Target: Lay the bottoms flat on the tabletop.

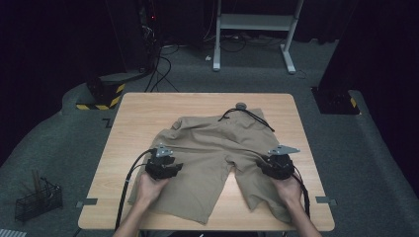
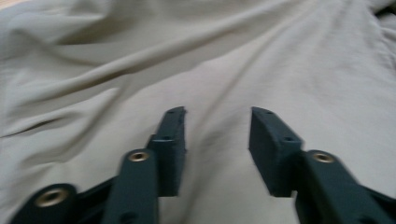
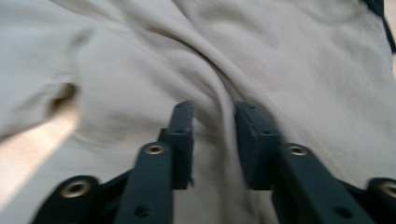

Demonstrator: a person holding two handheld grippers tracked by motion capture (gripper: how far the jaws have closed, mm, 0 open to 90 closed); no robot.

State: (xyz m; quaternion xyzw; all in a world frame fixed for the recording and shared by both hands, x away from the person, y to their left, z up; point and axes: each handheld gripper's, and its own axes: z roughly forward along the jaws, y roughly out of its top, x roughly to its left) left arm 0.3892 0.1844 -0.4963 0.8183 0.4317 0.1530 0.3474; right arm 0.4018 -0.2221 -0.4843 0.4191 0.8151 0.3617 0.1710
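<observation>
Shorts (image 1: pixel 210 158), khaki, spread flat across the middle of the table (image 1: pixel 276 106), legs toward the near edge, waistband and black drawstring (image 1: pixel 247 115) toward the far edge. My left gripper (image 1: pixel 174 165) hovers over the left leg, jaws parted, nothing pinched; my right gripper (image 1: pixel 267 165) straddles a raised fold on the right leg, pads apparently not pressing, likely for smoothing. Wire basket (image 1: pixel 38 200) on the floor holds sticks.

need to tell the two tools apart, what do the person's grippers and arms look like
Both are black two-jaw tools. The left gripper and right gripper each carry a grey three-cornered plate on top and trail a black cable. Their dark arms have brass-ringed pivot holes. The forearms are bare, no sleeves.
</observation>
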